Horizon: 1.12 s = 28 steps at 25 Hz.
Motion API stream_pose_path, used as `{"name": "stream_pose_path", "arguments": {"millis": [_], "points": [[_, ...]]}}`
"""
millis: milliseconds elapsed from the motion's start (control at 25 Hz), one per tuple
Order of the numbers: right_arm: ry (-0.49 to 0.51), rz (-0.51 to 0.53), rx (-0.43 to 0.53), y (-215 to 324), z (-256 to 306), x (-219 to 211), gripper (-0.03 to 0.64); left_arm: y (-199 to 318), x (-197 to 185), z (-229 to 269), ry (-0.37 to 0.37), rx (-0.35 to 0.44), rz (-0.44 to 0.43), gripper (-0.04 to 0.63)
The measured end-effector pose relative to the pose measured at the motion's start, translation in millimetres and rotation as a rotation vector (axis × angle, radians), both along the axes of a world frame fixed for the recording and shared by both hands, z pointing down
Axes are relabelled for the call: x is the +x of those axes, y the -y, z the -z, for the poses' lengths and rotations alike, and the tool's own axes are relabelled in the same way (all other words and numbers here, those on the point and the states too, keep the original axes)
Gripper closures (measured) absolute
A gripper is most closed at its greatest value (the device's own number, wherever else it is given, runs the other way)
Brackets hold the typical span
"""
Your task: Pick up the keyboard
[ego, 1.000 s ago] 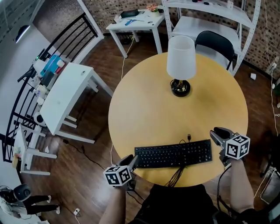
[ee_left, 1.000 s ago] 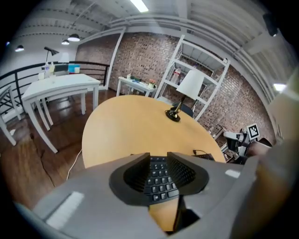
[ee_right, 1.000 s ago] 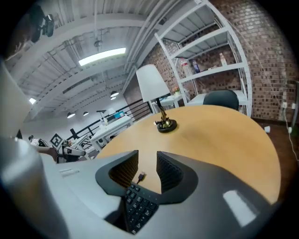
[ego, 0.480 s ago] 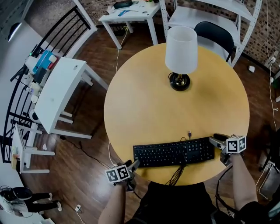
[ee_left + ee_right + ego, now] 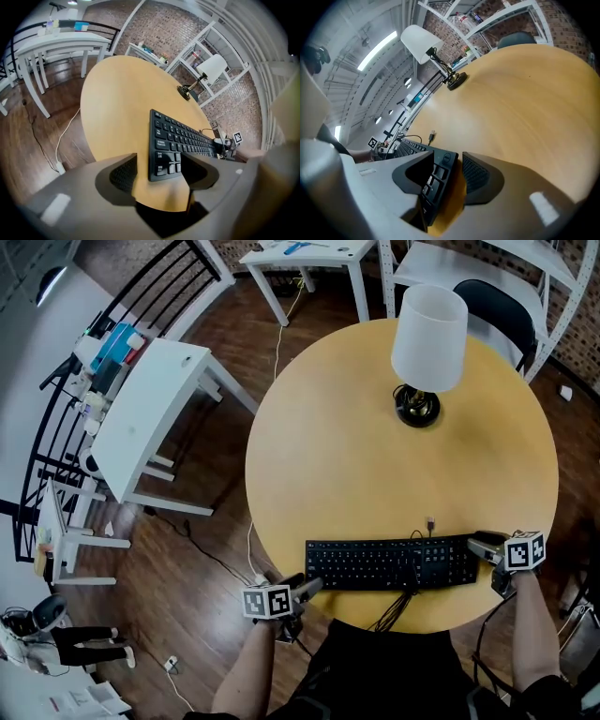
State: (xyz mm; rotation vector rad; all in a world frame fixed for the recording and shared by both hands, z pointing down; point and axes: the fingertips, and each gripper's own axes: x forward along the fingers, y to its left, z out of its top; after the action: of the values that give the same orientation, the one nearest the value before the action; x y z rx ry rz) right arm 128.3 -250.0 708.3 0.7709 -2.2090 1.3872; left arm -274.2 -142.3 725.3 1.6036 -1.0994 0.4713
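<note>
— Starting at the near edge: where does the keyboard point(image 5: 392, 563) lie?

— At the table's point(image 5: 375, 446) 6 o'clock, flat and close to the rim, with its long axis running 9 to 3 o'clock. Its cable point(image 5: 392, 608) drops off the near edge.

— And the left gripper point(image 5: 306, 588)?

— Nearest of all, at the keyboard's 9 o'clock end, pointing toward 3 along that axis. In the left gripper view its fingers point(image 5: 119, 171) stand wide apart and grip nothing. The keyboard's short end sits between them, close to one finger, with bare table showing beside the other.

— The right gripper point(image 5: 482, 546)?

— A little farther off, at the 3 o'clock end, pointing toward 9. Its fingers point(image 5: 478, 174) straddle that end's corner and are opened less wide. A sliver of table shows between the keyboard and one finger, so I judge nothing is clamped yet.

— Which is nearer a grasp?

— Both are in place, though the right looks closer to closing. I think the lift depends on both ends being held at once, so the long body rises level.

— Anything beyond?

— Only the lamp point(image 5: 427, 334) toward 12 o'clock, well apart.
</note>
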Motion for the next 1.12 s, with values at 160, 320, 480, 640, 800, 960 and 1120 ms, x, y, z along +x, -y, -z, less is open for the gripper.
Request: {"name": "stream_pose_path", "arguments": {"millis": [160,320,480,640,800,960,1120], "points": [[0.026,-0.003,-0.028,-5.5,-4.0,-9.2,0.42,-6.4,10.5,-3.1,-0.028,-0.03,-0.055,0.218],[0.077,-0.034,-0.046,-0.5,-8.4,-19.2,0.436,-11.0,0.1,-8.8,-0.029,-0.049,-0.032,0.244],[0.08,-0.022,-0.107,-0.5,-5.2,-19.2,0.428,-9.5,-1.5,-5.0,-0.04,-0.037,-0.028,0.282],[0.106,-0.004,-0.123,-5.2,1.6,-12.9,0.428,-7.4,2.2,-0.7,-0.026,0.027,-0.015,0.284],[0.137,0.017,-0.202,-24.8,-1.5,-10.2,0.465,-5.0,-5.5,0.2,-0.028,0.063,0.017,0.295],[0.143,0.061,-0.235,-28.8,-2.3,-10.7,0.453,-5.5,-5.4,-2.4,-0.054,0.026,-0.012,0.298],[0.13,0.129,-0.252,-27.4,-5.9,-9.9,0.457,-6.1,-4.3,-6.7,-0.078,-0.013,-0.011,0.299]]}}
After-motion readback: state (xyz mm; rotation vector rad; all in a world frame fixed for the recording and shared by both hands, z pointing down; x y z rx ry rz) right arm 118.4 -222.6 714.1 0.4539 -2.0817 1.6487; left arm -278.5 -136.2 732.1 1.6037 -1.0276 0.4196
